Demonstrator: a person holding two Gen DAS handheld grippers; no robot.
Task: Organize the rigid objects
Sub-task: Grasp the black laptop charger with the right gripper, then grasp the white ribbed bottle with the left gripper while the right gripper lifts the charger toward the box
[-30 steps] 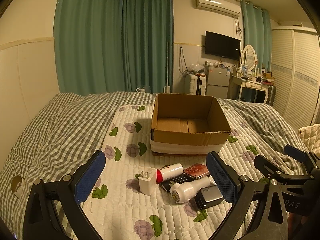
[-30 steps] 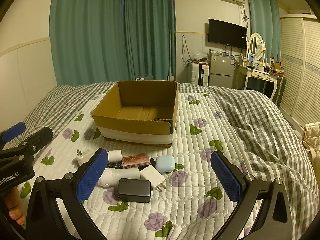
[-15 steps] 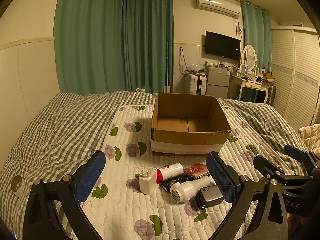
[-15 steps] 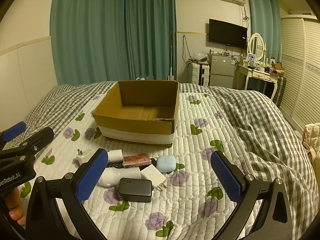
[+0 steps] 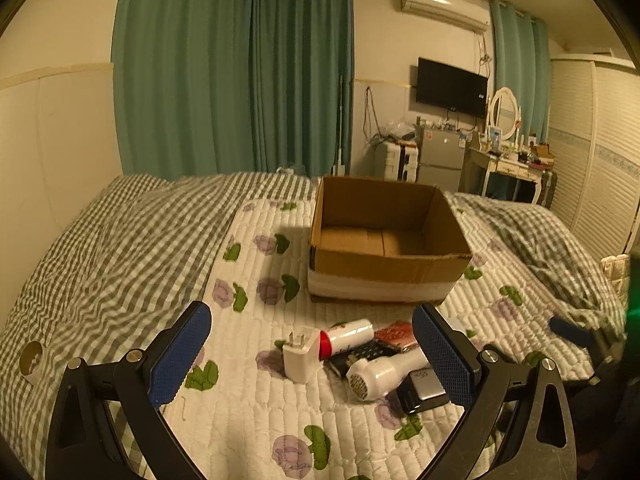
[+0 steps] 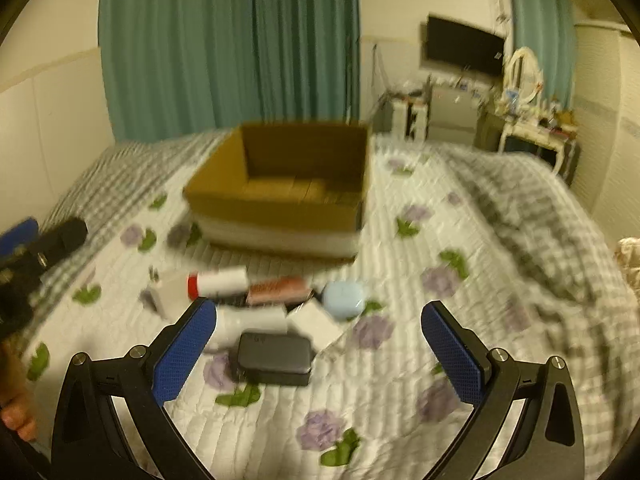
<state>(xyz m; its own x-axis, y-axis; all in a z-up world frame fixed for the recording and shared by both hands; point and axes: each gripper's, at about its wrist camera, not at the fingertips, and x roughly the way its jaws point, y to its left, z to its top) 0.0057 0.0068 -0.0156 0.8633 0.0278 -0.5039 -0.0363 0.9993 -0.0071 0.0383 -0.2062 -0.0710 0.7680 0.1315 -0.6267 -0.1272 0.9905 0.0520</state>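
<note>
An open, empty cardboard box (image 5: 384,256) (image 6: 280,200) sits on the white flowered quilt. In front of it lies a cluster: a white plug adapter (image 5: 300,360) (image 6: 166,292), a white tube with a red cap (image 5: 346,338) (image 6: 218,280), a reddish flat case (image 5: 396,332) (image 6: 276,289), a white mini dryer (image 5: 380,372) (image 6: 248,318), a dark charger block (image 5: 420,394) (image 6: 274,358), a white flat adapter (image 6: 316,322) and a pale blue case (image 6: 343,299). My left gripper (image 5: 312,356) is open above the adapter. My right gripper (image 6: 318,350) is open above the charger block. Both are empty.
The bed has a grey checked duvet (image 5: 120,248) to the left and right of the quilt. Green curtains (image 5: 240,72), a TV, a small fridge and a dressing table (image 5: 512,164) stand behind. The other gripper shows at each view's edge (image 6: 36,248).
My right gripper has moved forward and down toward the cluster; its view is blurred by motion. My left gripper has barely moved.
</note>
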